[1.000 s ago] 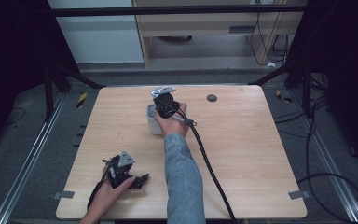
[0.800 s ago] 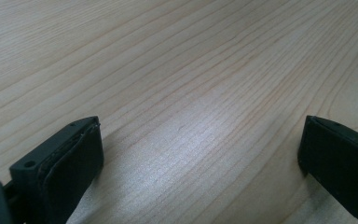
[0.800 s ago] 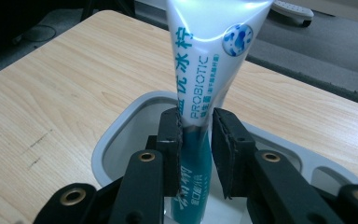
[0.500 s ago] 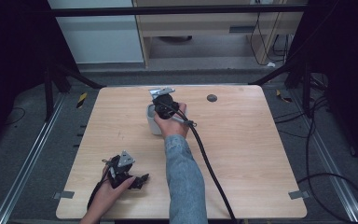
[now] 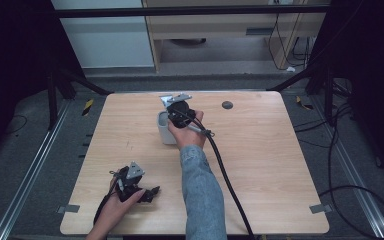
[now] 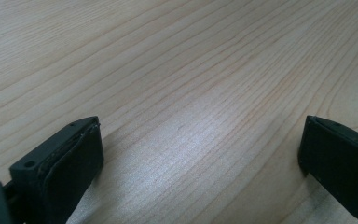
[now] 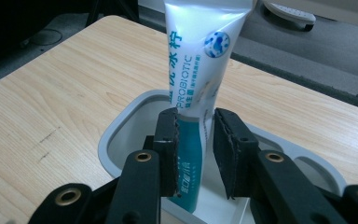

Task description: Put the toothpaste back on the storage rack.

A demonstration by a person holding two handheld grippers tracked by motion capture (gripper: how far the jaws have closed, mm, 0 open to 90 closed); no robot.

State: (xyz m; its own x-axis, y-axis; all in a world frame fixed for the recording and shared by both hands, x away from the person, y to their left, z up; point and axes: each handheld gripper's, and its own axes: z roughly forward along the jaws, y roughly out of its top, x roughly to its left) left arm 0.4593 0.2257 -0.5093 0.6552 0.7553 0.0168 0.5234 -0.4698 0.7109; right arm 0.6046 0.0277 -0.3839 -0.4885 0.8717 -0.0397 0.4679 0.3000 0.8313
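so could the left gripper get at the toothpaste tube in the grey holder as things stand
Probably yes, but not cleanly. The left gripper rests open at the near table edge with bare wood ahead of it. The right gripper has its fingers around the toothpaste tube standing in the grey holder, crowding it.

In the right gripper view the tube's [image 7: 193,93] top ran off the upper edge, and its foot was hidden behind the gripper [image 7: 195,154] inside the grey holder [image 7: 121,135]. From the high view the hand [image 5: 186,131] covered most of that holder [image 5: 163,131], and the small dark disc [image 5: 227,105] on the bench [image 5: 270,165] was too small to identify.
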